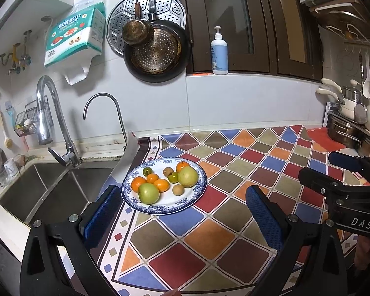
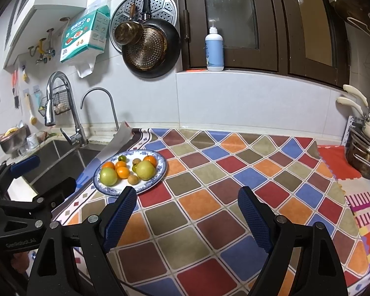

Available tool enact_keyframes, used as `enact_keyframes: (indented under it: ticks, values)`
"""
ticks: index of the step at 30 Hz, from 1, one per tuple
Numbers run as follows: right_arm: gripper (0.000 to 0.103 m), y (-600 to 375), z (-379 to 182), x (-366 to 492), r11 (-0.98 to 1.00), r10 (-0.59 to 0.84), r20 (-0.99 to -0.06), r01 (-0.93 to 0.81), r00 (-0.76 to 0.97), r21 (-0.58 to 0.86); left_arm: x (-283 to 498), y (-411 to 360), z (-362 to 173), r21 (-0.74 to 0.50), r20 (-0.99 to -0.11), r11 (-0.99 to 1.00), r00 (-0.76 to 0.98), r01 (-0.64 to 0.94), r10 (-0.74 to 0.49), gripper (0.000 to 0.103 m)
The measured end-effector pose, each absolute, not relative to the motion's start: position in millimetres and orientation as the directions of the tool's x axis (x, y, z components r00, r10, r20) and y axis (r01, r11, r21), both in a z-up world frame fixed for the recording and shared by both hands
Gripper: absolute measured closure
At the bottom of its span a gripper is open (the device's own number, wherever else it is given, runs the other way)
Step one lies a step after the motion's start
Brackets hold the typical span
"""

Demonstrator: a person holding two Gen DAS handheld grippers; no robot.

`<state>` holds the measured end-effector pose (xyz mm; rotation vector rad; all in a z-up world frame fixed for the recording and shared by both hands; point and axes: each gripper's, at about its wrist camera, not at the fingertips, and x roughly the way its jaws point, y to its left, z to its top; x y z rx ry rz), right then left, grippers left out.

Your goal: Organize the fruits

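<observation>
Fruit heaped on one plate, both grippers hanging back empty

The blue-and-white plate point(image 1: 201, 190) sits at the left end of the desk point(image 1: 234, 197) close to the sink point(image 1: 49, 185), carrying two green apples point(image 1: 187, 176), several small oranges point(image 1: 161, 184), and a few little brown and green fruits point(image 1: 178, 189) — all touching or nearly so. The left gripper point(image 1: 182, 212) hovers near the plate's near edge with jaws spread wide and nothing in them; the right gripper point(image 2: 185, 212) is likewise wide open and empty, over bare patterned cloth to the plate's right. The likely trouble is crowding: jaws closing on one orange could nudge its round neighbours, and a fruit knocked off the left rim may roll toward the sink. The two grippers are also close together — reaching for the plate at once risks a clash.
</observation>
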<state>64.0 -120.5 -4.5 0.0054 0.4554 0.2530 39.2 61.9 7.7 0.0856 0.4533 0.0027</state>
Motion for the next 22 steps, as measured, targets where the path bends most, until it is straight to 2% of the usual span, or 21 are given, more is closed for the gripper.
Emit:
enact_keyframes:
  ticks: [22]
  values:
    - [0.018, -121.5, -10.1, 59.4, 0.97, 0.236, -0.458, -0.234, 0.857, 0.062, 39.4, 61.9, 1.7, 0.081, -0.468, 0.996, 0.884, 0.029, 0.013, 0.0]
